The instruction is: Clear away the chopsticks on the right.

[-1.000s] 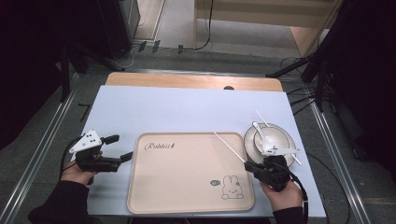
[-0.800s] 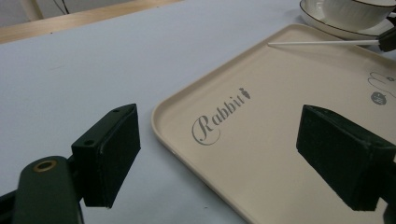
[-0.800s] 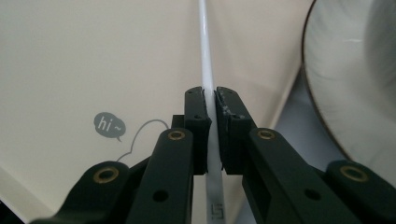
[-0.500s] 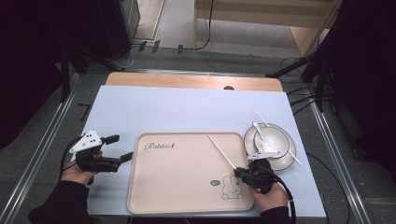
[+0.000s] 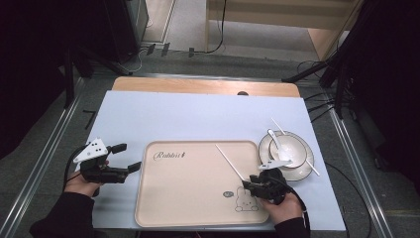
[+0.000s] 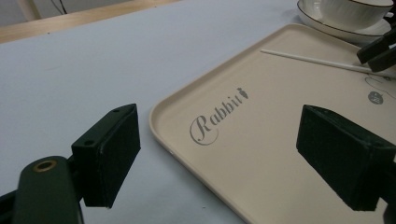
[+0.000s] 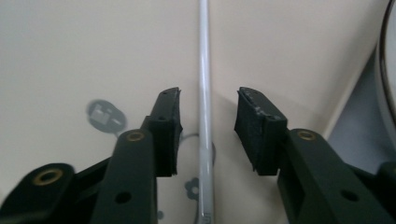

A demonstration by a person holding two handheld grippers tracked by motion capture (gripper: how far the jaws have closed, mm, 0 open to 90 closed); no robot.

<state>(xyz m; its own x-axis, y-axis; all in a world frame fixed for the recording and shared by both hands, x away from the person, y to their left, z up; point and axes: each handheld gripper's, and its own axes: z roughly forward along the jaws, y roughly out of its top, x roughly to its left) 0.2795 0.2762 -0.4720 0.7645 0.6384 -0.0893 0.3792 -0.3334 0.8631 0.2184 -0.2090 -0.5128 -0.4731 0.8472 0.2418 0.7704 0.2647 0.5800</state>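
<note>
The chopstick (image 5: 229,161) lies flat on the beige tray (image 5: 188,198), running from near the tray's middle toward its right front corner, where its near end rests by the printed rabbit (image 5: 246,201). In the right gripper view the chopstick (image 7: 204,107) runs straight up the gap between the jaws, clear of both pads, with tray showing on either side of it. The right tool (image 5: 251,187) sits low over that near end; its jaws have just been opening and now stand partly apart, gripping nothing. The hand (image 5: 282,206) that carries it comes in from the bottom edge.

Just right of the tray, a bowl (image 5: 289,151) stands on a saucer (image 5: 307,171) on the tabletop (image 5: 198,116). A white spoon (image 5: 274,141) rests in the bowl, and a second chopstick (image 5: 313,169) lies across the saucer's rim, pointing out to the right.

The left tool (image 5: 127,157) hovers beside the tray's left edge, well apart from the chopstick. Its jaws are spread wide with nothing between them; in the left gripper view they frame the tray's corner and the word "Rabbit" (image 6: 215,117) printed on it, with the chopstick (image 6: 313,59) and bowl (image 6: 350,9) farther off.
</note>
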